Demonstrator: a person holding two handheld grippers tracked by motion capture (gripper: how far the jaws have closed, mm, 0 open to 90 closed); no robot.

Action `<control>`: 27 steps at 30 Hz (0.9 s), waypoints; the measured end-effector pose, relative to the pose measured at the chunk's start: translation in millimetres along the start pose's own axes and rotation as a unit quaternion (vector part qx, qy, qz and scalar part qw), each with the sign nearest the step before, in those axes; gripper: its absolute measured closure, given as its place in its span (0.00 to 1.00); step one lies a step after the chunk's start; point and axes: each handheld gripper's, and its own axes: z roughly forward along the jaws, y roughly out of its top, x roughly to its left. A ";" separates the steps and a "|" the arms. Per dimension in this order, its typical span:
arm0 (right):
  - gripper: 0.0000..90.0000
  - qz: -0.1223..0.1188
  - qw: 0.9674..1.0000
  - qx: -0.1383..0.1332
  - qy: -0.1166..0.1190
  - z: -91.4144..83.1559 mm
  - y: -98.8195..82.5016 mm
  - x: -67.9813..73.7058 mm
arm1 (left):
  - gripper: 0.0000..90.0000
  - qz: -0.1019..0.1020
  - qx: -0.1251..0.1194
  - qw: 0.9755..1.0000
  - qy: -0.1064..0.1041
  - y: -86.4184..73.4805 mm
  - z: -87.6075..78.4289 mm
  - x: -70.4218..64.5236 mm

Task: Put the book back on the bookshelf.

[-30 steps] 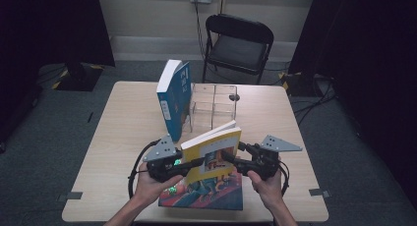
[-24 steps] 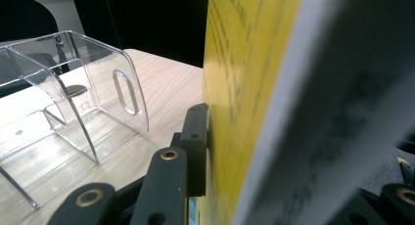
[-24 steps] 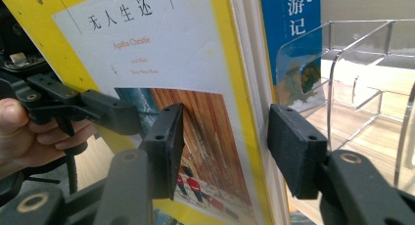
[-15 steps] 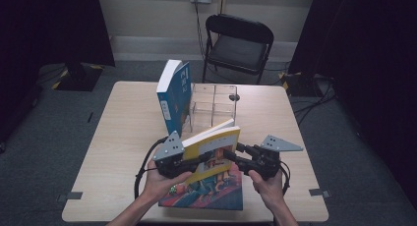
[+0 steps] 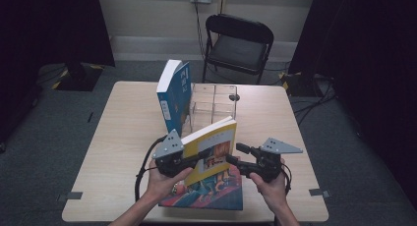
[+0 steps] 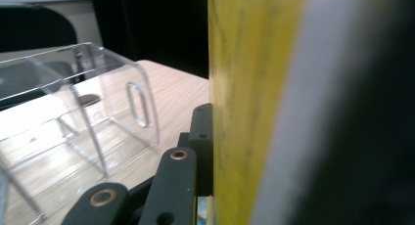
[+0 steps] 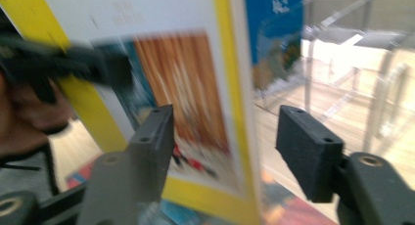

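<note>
A yellow-covered book (image 5: 211, 142) stands tilted on edge above a colourful book (image 5: 211, 191) that lies flat at the table's front. My left gripper (image 5: 199, 157) is shut on the yellow book's left side; in the left gripper view the yellow cover (image 6: 240, 88) sits pressed between the jaws (image 6: 254, 151). My right gripper (image 5: 233, 154) is at the book's right edge. Its jaws have just been opening, and in the right gripper view (image 7: 225, 142) they stand apart with the book's edge (image 7: 195, 73) between them, untouched.
A blue book (image 5: 173, 96) stands upright mid-table against a clear acrylic divider box (image 5: 211, 103). The wooden table (image 5: 123, 137) has bare room at its left and right. A black folding chair (image 5: 238, 44) stands beyond the far edge.
My left gripper has shifted slightly right, closer in on the yellow book. The right hand has kept its place.
</note>
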 end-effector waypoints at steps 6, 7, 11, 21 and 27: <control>0.36 0.018 0.999 0.019 -0.027 -13.1 -14.6 -14.9 | 0.84 -0.008 0.008 1.000 0.022 0.8 -11.0 7.5; 0.34 0.022 0.999 0.022 -0.034 -15.2 -17.6 -18.0 | 0.84 -0.010 0.007 1.000 0.027 0.8 -12.8 8.7; 0.29 0.034 0.996 0.052 -0.058 -21.6 -33.0 -29.7 | 0.84 -0.020 0.004 0.999 0.041 1.2 -17.2 13.1; 0.23 0.054 0.985 0.113 -0.117 -32.1 -62.5 -59.5 | 0.84 -0.054 -0.001 0.996 0.078 5.9 -21.4 31.0; 0.25 0.059 0.977 0.142 -0.148 -32.1 -78.2 -71.7 | 0.84 -0.064 -0.009 0.991 0.118 11.0 -21.5 41.9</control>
